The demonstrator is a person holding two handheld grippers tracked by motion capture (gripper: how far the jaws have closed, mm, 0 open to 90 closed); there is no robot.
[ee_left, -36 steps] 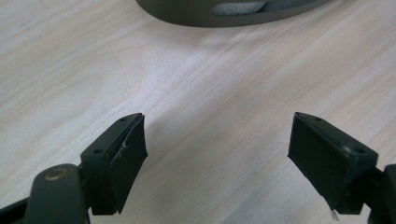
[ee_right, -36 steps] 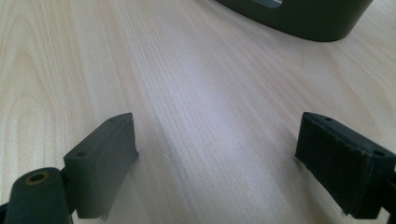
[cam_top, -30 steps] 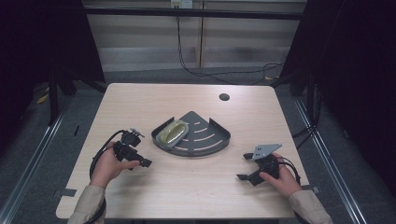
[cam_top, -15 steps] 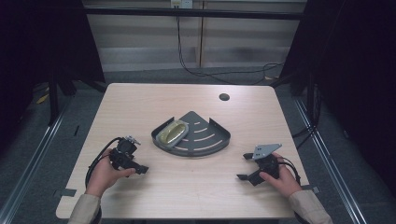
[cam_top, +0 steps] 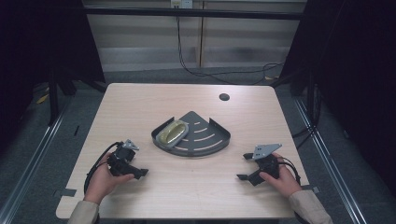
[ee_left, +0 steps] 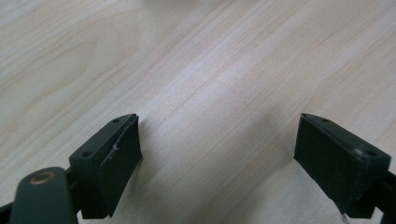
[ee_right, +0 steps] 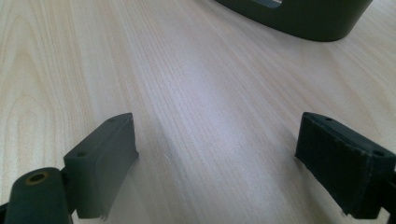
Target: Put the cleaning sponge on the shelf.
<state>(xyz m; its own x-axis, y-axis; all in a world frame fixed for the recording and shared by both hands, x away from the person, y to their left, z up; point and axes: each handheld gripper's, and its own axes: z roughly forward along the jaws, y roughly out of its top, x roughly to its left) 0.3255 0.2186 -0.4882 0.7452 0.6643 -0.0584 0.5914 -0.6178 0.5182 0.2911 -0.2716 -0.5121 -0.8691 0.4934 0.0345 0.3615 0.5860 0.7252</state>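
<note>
The light wooden table (cam_top: 140, 107) carries a dark grey quarter-round corner rack (cam_top: 205, 140) near its middle, curved wall toward the person and point away. In the rack's left part lies a yellowish oval object (cam_top: 172, 132), perhaps a soap bar or sponge; what it is I cannot tell for sure. Its long axis runs slantwise, from near-left to far-right in the high view.

The left gripper (cam_top: 128, 161) rests low over the table's near left, jaws spread with only bare wood between them in the left gripper view (ee_left: 212, 154); they have just been opening further. The oval object lies ahead and to the right of it, just past the rack's left rim.

The right gripper (cam_top: 250, 167) sits at the near right, jaws likewise wide apart and empty (ee_right: 215, 154), with the rack's curved wall (ee_right: 299, 18) ahead of it in the right gripper view.

I judge the left gripper the nearer to the oval object: the right would have to cross the whole rack. A pick would probably call for jaws set across the slanted long axis.
</note>
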